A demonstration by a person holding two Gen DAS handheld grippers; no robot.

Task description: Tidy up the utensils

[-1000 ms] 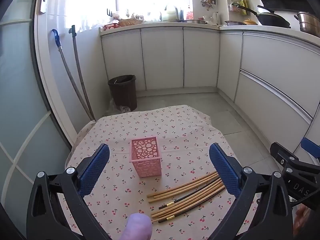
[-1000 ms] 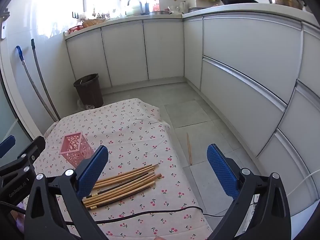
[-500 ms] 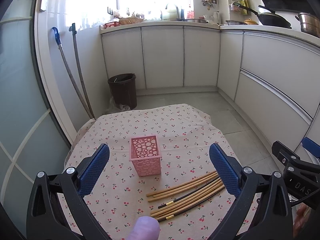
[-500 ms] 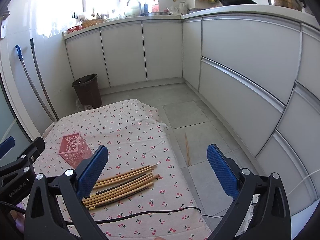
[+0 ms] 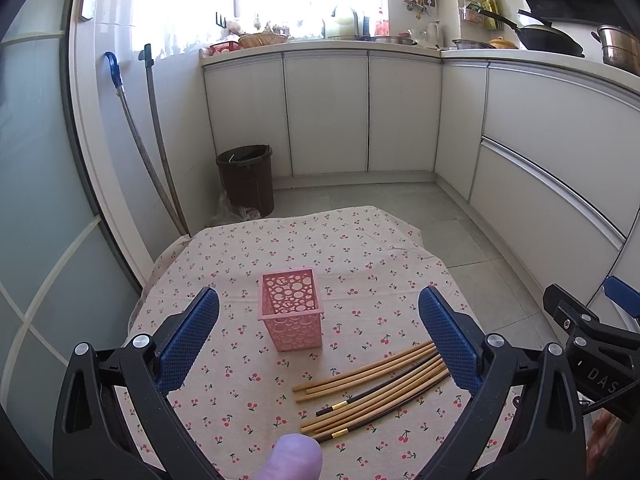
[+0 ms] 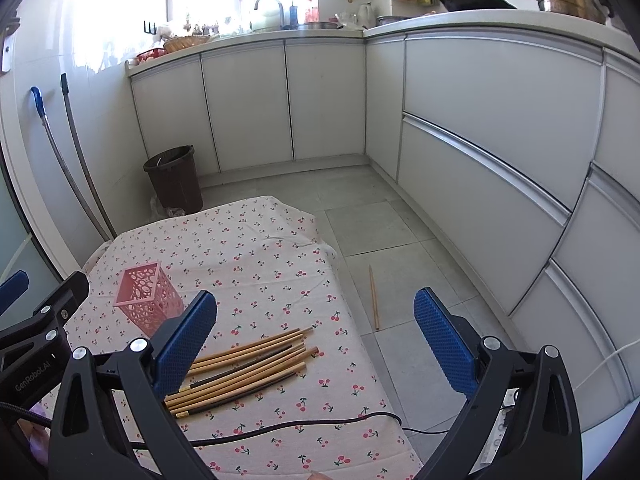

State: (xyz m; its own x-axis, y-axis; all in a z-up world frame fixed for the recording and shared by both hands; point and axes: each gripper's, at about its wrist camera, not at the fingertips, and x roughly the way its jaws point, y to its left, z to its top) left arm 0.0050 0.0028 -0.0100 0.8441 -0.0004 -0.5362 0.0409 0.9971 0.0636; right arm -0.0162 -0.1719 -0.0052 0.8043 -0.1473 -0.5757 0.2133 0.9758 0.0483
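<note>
now chopsticks (image 5: 372, 390) lie flat, long axis diagonal, right of basket (image 5: 291, 308); both jaws released.

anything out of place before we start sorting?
Yes: one chopstick lies on the floor tiles right of the table, apart from the chopstick bundle on the cherry-print cloth. The pink holder stands upright and empty.

- The near ends of the chopsticks (image 6: 244, 372) lie hidden behind the right gripper's (image 6: 316, 328) left finger.
- Worktop clutter (image 5: 256, 34) beneath the window is washed out by glare.
</note>
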